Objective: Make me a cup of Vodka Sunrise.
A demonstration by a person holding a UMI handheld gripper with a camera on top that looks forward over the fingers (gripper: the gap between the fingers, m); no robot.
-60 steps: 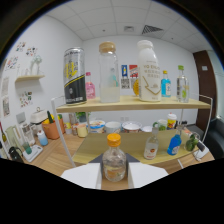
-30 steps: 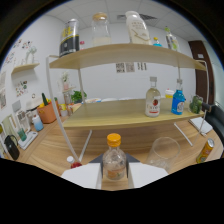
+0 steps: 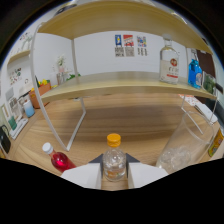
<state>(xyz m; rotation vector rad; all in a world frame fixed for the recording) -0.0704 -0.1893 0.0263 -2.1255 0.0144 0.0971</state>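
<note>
Wooden shelf (image 3: 125, 82) spans view above wooden bench (image 3: 130, 125). Clear bottle with red label (image 3: 169, 62) and blue bottle (image 3: 195, 72) stand on shelf, side by side. Empty glass (image 3: 182, 147) on bench, ahead of gripper. Red-liquid bottle (image 3: 59, 159) on the other side. Gripper (image 3: 114, 176) pinches small clear bottle with orange cap (image 3: 114, 159), upright between white fingers (image 3: 82, 176).

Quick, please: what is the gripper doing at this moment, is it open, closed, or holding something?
Gripper: closed on the small clear bottle with the orange cap, held upright between both fingers.
</note>
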